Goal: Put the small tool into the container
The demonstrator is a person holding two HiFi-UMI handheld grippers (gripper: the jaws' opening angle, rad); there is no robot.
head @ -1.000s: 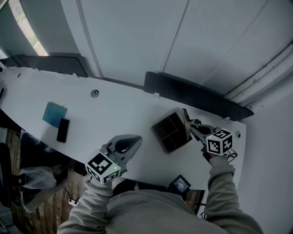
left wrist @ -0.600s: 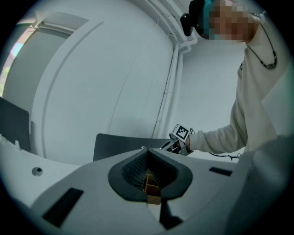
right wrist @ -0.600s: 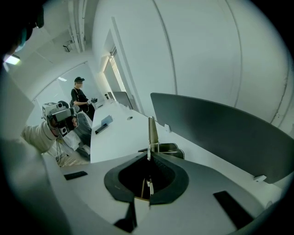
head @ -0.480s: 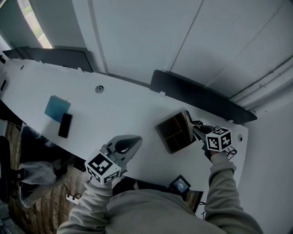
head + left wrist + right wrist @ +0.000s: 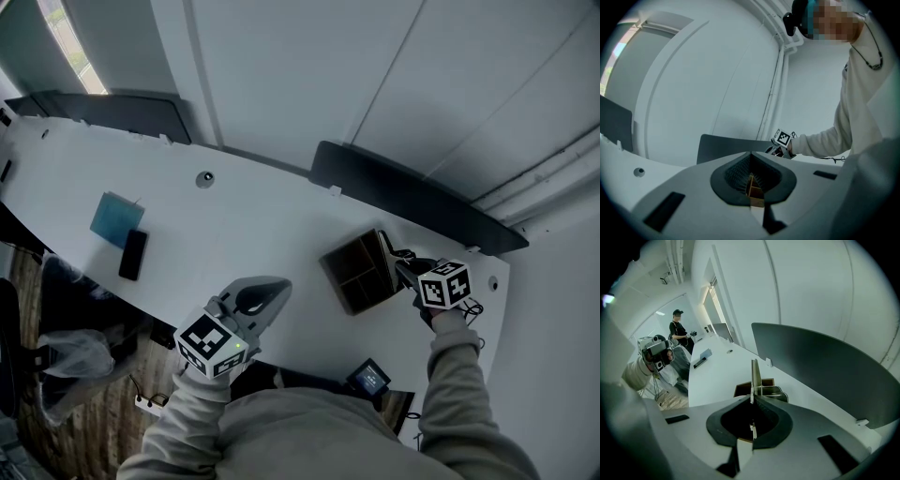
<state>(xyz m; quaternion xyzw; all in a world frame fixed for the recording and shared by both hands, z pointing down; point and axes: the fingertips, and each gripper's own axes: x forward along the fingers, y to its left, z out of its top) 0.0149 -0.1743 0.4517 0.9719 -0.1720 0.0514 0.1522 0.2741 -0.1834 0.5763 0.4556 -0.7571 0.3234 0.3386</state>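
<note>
While the left hand-held gripper (image 5: 277, 285) is hanging over the near edge of the smooth white worktop (image 5: 253, 220) with its jaws together and nothing between them, the right hand-held gripper (image 5: 394, 265) is pinching the small tool (image 5: 382, 246). The small tool, a thin flat pale strip, is being held just at the right rim of the container (image 5: 354, 272), a dark brown square box crossed into four compartments. Whether the two are touching I cannot tell. The right gripper view is showing the small tool rising edge-on from the closed jaws, and a person (image 5: 677, 331) standing at the worktop's far end. At far left, a flat blue square (image 5: 116, 217) is lying just beside a glossy black phone (image 5: 132, 255).
</note>
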